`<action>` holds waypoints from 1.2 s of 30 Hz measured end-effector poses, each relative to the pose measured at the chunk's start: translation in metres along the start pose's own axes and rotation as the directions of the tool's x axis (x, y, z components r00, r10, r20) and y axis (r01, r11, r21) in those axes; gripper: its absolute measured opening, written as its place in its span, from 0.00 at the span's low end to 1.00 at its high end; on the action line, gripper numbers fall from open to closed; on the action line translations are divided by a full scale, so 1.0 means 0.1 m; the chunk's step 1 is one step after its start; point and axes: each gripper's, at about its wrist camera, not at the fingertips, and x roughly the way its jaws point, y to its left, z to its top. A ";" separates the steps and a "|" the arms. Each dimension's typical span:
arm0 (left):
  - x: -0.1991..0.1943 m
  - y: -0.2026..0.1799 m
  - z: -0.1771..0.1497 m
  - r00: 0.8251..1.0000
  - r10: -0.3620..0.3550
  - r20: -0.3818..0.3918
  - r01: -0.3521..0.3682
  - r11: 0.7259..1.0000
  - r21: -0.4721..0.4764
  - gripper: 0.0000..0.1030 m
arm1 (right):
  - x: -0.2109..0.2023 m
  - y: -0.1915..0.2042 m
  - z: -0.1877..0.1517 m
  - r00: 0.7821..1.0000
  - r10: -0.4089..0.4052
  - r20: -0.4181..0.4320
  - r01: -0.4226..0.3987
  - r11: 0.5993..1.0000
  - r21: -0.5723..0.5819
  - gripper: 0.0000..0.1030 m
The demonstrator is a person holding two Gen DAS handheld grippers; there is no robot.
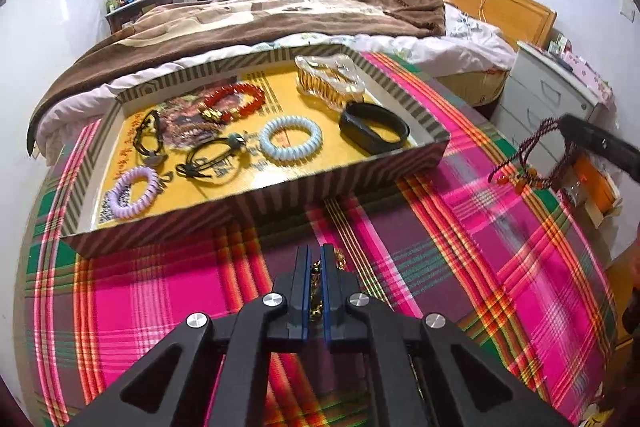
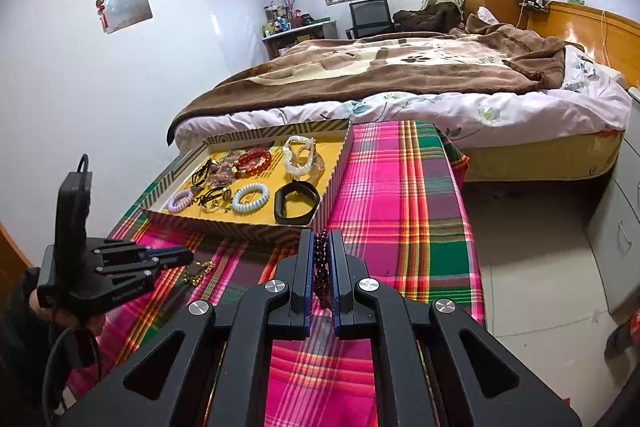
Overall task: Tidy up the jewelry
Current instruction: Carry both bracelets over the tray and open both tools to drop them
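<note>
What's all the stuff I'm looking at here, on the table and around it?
Tray: one, striped rim, yellow floor, on plaid cloth.
Coil hair ties: two, pale blue, lilac, in tray.
Bead bracelet: one, red, in tray.
Band: one, black, in tray.
Hair claw: one, clear-gold, tray's far corner.
Bed: one, brown blanket, behind.
Left gripper: shut on gold chain.
Right gripper: shut on purple bead string.

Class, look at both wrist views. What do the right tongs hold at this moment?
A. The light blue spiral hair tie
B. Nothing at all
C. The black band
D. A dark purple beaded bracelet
D. The right tongs are shut on the dark purple beaded bracelet, which dangles from them in the left wrist view, while the light blue spiral hair tie and the black band lie in the tray.
</note>
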 end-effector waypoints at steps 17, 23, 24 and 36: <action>-0.51 0.19 0.22 0.992 -0.045 0.118 0.049 0.998 -0.038 0.04 | -0.08 0.10 0.11 0.999 0.016 0.037 -0.016 1.000 -0.007 0.06; -0.61 0.29 0.37 0.989 -0.029 0.148 0.035 0.999 -0.039 0.04 | -0.04 0.21 0.25 0.998 0.028 0.055 -0.026 0.999 -0.023 0.06; -0.61 0.32 0.40 0.988 -0.027 0.153 0.034 0.998 -0.044 0.04 | -0.03 0.22 0.27 0.998 0.028 0.057 -0.026 0.999 -0.025 0.06; -0.54 0.69 0.76 0.983 0.004 0.182 0.009 0.997 -0.071 0.04 | 0.41 0.53 0.52 0.997 0.067 0.046 -0.065 0.997 -0.037 0.06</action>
